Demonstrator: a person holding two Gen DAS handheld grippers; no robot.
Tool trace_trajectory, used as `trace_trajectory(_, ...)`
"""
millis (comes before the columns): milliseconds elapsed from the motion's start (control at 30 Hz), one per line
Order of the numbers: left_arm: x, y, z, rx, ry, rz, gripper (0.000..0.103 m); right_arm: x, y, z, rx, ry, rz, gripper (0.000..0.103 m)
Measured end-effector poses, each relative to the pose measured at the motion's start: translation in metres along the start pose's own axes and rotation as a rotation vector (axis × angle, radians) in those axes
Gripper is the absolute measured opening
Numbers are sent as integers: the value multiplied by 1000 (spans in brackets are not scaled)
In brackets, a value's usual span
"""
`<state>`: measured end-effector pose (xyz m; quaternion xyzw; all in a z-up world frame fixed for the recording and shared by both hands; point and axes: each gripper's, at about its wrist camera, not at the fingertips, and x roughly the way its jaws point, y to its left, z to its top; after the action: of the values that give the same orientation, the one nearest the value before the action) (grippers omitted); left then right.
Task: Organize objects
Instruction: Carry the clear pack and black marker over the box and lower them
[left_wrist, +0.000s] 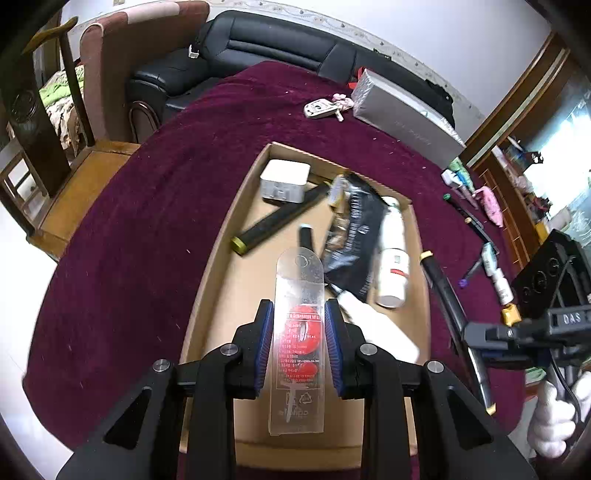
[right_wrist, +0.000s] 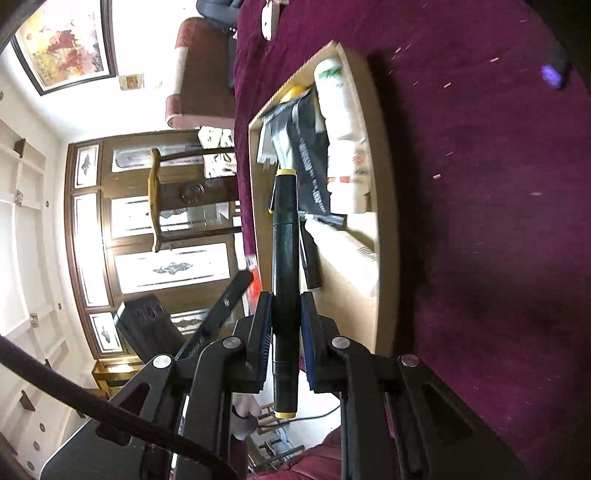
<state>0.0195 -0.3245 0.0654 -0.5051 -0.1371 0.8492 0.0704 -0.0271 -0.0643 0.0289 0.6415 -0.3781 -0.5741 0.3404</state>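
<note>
My left gripper (left_wrist: 299, 310) is shut on a clear plastic packet with red discs inside (left_wrist: 300, 280). It hangs over the near half of an open cardboard box (left_wrist: 221, 236). In the box lie a white charger (left_wrist: 284, 181), a black marker with a yellow cap (left_wrist: 280, 221), a black packet (left_wrist: 354, 236) and a white bottle (left_wrist: 393, 254). My right gripper (right_wrist: 286, 299) is shut on a black marker with yellow ends (right_wrist: 285, 229), held along the box's (right_wrist: 386, 206) long side. In the left wrist view that marker (left_wrist: 443, 291) is just outside the box's right wall.
The box rests on a maroon tablecloth (left_wrist: 147, 221). A long silver carton (left_wrist: 402, 114) and a white key fob (left_wrist: 319, 109) lie at the far side. Several pens and small tubes (left_wrist: 491, 258) are scattered at the right. A black sofa (left_wrist: 258, 48) and wooden chair (left_wrist: 74, 177) stand beyond.
</note>
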Motion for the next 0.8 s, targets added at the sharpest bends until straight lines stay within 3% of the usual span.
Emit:
trace_trajectory(333, 34, 7, 19, 94, 44, 14, 24, 47, 3, 8, -16, 59, -87, 13)
trace_trajectory(800, 58, 20, 23, 102, 95, 11, 24, 76, 8, 22, -85, 78, -269, 13)
